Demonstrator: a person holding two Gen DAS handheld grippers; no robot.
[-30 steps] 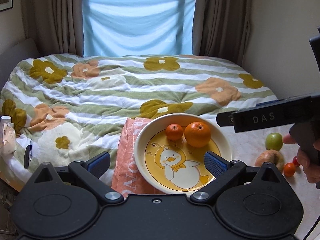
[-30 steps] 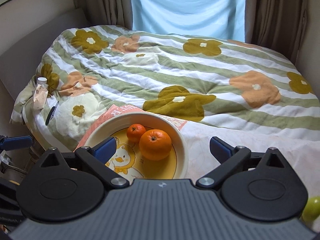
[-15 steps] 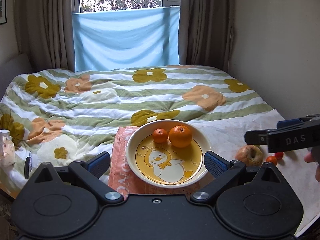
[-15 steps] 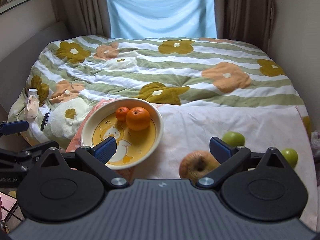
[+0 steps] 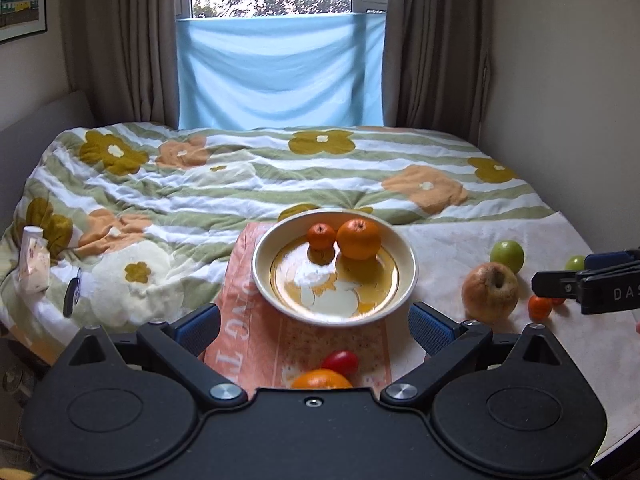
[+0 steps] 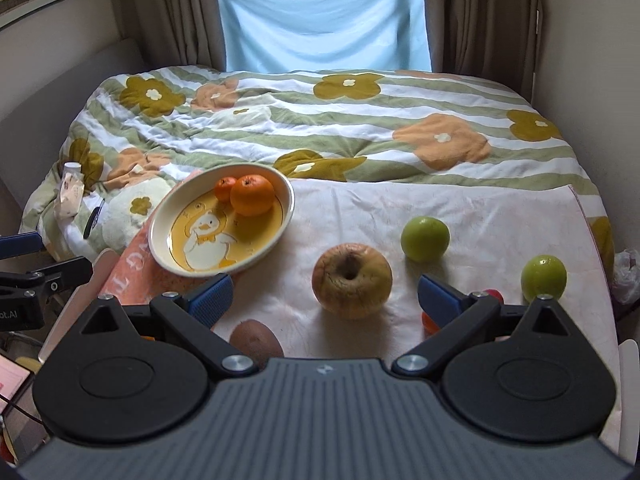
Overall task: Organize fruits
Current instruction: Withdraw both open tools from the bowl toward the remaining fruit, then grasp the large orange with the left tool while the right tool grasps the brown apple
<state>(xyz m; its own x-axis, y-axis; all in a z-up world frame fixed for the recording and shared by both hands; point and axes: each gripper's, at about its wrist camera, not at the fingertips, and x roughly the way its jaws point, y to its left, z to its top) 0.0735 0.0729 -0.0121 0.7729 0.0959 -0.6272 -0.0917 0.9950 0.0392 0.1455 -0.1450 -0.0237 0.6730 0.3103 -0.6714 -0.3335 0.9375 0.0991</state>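
A cream plate with a duck picture (image 5: 404, 254) (image 6: 160, 232) sits on the bed and holds a large orange (image 5: 358, 239) (image 6: 252, 195) and a small tangerine (image 5: 321, 236) (image 6: 225, 189). My left gripper (image 5: 314, 326) is open and empty, just in front of the plate. My right gripper (image 6: 325, 300) is open and empty, with a wrinkled yellow-brown apple (image 6: 351, 280) (image 5: 489, 292) just beyond its fingers. Two green fruits (image 6: 425, 238) (image 6: 543, 277) lie to the right. A brown kiwi (image 6: 256, 343) lies near the right gripper's body.
A red tomato (image 5: 341, 361) and an orange (image 5: 321, 381) lie on the pink cloth (image 5: 256, 344) below the left gripper. Small red and orange fruits (image 5: 539, 307) lie by the apple. A flowered quilt (image 5: 240, 184) covers the bed. A small bottle (image 5: 34, 260) stands at the left edge.
Both grippers have pulled back and risen from the plate. More fruit has come into view: the apple, green fruits, kiwi and tomato. Both jaws stay open.
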